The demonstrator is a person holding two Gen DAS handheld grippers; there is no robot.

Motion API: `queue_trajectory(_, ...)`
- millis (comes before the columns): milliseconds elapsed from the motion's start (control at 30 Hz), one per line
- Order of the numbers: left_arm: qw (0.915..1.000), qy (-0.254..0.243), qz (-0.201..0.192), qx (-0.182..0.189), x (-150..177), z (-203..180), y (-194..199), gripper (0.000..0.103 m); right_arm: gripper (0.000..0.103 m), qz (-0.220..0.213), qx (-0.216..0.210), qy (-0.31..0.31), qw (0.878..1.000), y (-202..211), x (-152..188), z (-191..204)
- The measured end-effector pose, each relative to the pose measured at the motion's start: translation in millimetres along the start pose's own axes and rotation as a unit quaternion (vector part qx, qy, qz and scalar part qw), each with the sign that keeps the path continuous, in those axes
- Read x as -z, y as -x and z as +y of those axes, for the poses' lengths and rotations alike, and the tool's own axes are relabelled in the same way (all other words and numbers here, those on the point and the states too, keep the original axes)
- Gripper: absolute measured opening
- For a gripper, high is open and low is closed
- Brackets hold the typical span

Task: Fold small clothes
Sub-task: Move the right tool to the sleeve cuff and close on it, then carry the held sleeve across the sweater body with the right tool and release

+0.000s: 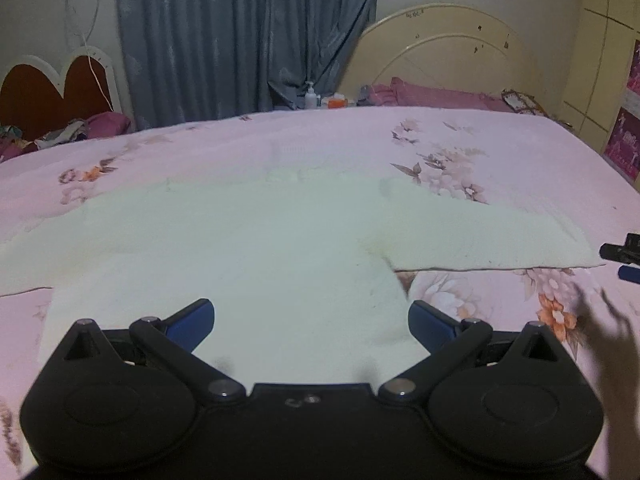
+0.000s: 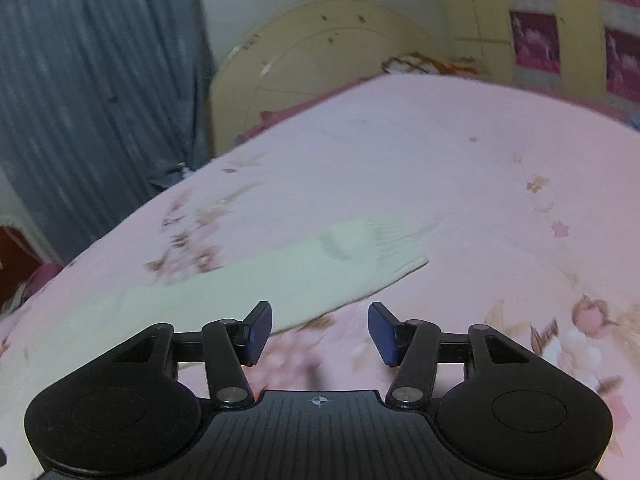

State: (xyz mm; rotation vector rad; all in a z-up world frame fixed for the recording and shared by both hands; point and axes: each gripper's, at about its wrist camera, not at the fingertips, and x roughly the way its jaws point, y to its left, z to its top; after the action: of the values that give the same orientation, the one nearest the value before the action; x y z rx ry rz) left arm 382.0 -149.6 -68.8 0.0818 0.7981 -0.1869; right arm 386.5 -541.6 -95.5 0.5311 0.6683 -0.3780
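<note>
Left wrist view: your left gripper (image 1: 311,322) hangs over the near hem of the pale sweater (image 1: 256,240), its blue pads (image 1: 192,322) spread wide apart with nothing pinched between them. The sweater lies flat on the pink floral bedspread (image 1: 500,140), its body running straight ahead of the claw and one sleeve (image 1: 492,240) stretching off to the claw's right. At the far right edge of that sleeve's cuff you can see the tip of your right gripper (image 1: 622,256). A blue curtain (image 1: 240,40) and a cream headboard (image 1: 448,48) stand beyond the bed.

In the right wrist view, your right gripper (image 2: 320,332) has its jaws partly parted and empty; only bedspread (image 2: 440,160) shows in the gap. The sleeve (image 2: 280,280) lies just ahead and to the claw's left, its ribbed cuff (image 2: 392,248) ahead of the gap, the near edge passing by the left pad (image 2: 258,330). This view is blurred, so you cannot tell whether that pad touches the cloth.
</note>
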Motion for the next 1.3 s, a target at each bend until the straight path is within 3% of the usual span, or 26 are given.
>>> queue_trajectory(100,0.9997,-0.009,0.021,-0.006,-0.3,-10.6,-14.8,0.103,0.042,0.018,0.005,-0.030,0.999,-29.5,-4.6,-18.7)
queue_trajectory(200,0.9990,-0.016,0.035,-0.023,-0.4,-15.4,-26.1,0.103,0.042,0.038,0.002,-0.063,0.997,-50.3,-2.6,-36.5)
queue_trajectory(467,0.9980,-0.010,0.047,-0.041,-13.1,-17.3,-42.5,0.103,0.042,0.008,-0.043,-0.087,0.995,-65.0,-10.6,-54.3)
queue_trajectory(533,0.9983,-0.003,0.044,-0.039,-18.0,-17.6,-43.2,0.103,0.008,-0.021,-0.044,-0.107,0.993,-56.8,-12.6,-64.1)
queue_trajectory(567,0.9985,0.005,0.042,-0.036,-19.0,-16.6,-42.7,0.103,0.006,-0.030,-0.042,-0.110,0.993,-53.6,-12.7,-67.5)
queue_trajectory(667,0.9983,0.025,0.048,-0.020,-18.6,-10.7,-42.8,0.103,0.006,0.000,-0.024,-0.110,0.994,-60.5,-12.2,-73.9)
queue_trajectory(800,0.9980,0.028,0.051,-0.025,-12.6,0.9,-38.5,0.103,0.006,-0.004,-0.027,-0.122,0.992,-47.6,-17.1,-72.6)
queue_trajectory(867,0.9977,0.036,0.052,-0.023,-8.8,11.7,-36.9,0.103,0.014,0.024,-0.028,-0.144,0.989,-54.4,-17.0,-75.6)
queue_trajectory(1000,0.9970,0.050,0.053,-0.025,0.9,37.2,-37.3,0.103,0.037,0.039,-0.062,-0.196,0.978,-44.0,-13.7,-78.0)
queue_trajectory(1033,0.9968,0.053,0.055,-0.024,2.3,43.3,-38.5,0.103,0.038,0.041,-0.068,-0.203,0.976,-42.2,-10.9,-76.0)
queue_trajectory(1133,0.9966,0.058,0.054,-0.023,3.5,62.4,-39.6,0.103,0.038,0.023,-0.074,-0.224,0.971,-38.1,-6.5,-82.2)
queue_trajectory(1233,0.9964,0.062,0.044,-0.036,1.4,78.9,-35.4,0.103,0.037,-0.004,-0.073,-0.279,0.957,-30.8,-6.9,-100.1)
queue_trajectory(1300,0.9960,0.069,0.034,-0.045,2.0,88.1,-30.3,0.103,0.037,-0.014,-0.055,-0.256,0.965,-23.8,-12.5,-101.2)
